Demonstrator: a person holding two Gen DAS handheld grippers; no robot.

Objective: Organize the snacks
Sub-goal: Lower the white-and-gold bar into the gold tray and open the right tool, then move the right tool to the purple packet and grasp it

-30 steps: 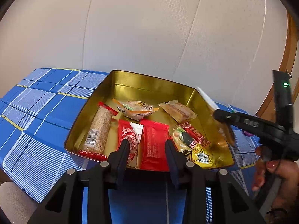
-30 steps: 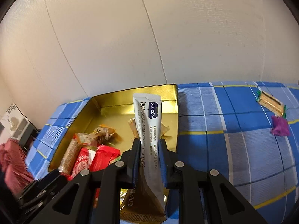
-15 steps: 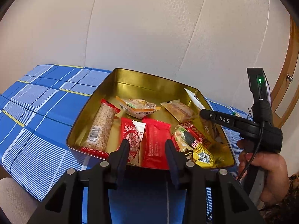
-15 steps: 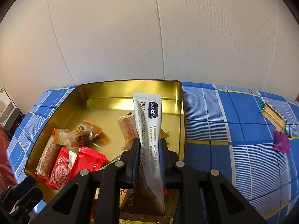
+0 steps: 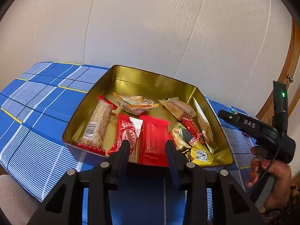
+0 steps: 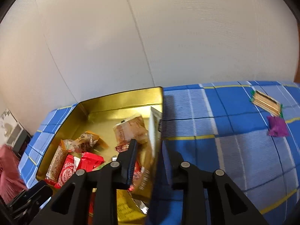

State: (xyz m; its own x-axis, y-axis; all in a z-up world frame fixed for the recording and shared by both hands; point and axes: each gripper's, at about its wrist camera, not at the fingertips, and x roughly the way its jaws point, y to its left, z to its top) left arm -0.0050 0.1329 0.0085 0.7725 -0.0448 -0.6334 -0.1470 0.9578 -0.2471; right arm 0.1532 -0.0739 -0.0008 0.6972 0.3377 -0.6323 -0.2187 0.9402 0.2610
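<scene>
Your right gripper [image 6: 148, 148] jaws opening, dropping long sachet [image 6: 154, 129] ahead into gold tin [image 6: 120, 97]; left gripper [image 5: 147, 148] idle, part-open, empty.

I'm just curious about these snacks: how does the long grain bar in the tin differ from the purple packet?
The grain bar is long, its wrapper clear with red ends; the purple packet is small, crumpled and opaque. The grain bar lies inside the gold tin; the purple packet lies out on the blue checked cloth. Both are wrapped.

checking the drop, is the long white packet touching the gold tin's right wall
Touching: in the left wrist view the white packet leans on edge against the gold tin's right wall.
</scene>
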